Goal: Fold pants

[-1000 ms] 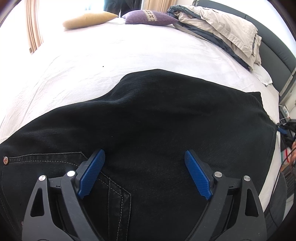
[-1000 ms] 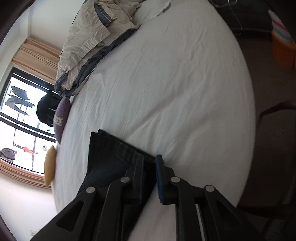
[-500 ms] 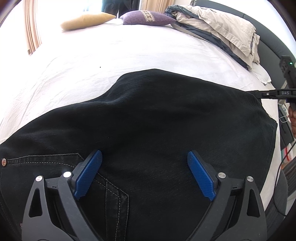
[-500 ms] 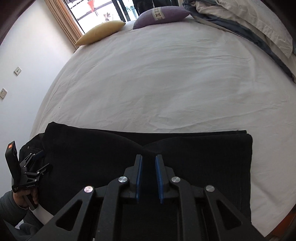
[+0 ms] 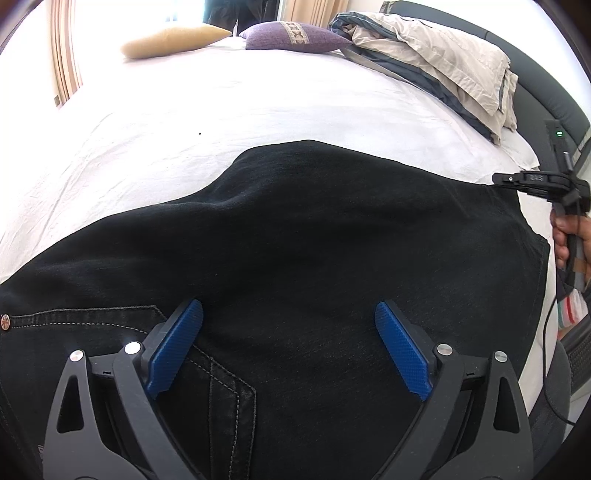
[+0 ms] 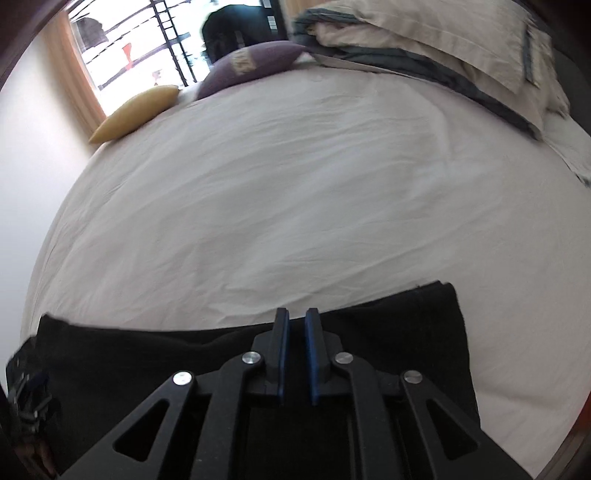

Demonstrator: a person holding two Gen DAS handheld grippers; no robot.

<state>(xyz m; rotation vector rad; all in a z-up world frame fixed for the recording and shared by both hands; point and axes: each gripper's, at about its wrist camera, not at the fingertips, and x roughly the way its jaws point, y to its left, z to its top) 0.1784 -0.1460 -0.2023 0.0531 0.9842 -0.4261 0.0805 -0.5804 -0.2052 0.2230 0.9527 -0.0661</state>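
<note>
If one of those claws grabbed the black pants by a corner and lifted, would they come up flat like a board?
Probably not. The black pants lie draped on the bed sheet with soft ripples, so they would likely sag and hang. The cloth looks thick, with stitched pocket seams, like denim, so probably fairly heavy for its size. Its matte weave suggests it would drag rather than slide when pushed.

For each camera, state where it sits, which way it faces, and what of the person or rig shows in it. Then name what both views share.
Left wrist: on the left tool, angled down over the black pants toward the pillows; its open blue fingers show, plus the right tool and a hand.
Right wrist: on the right tool, angled down at the pants' far end; its fingers stand narrowly apart on nothing.
Shared: pants, white bed, yellow cushion, purple cushion.
</note>
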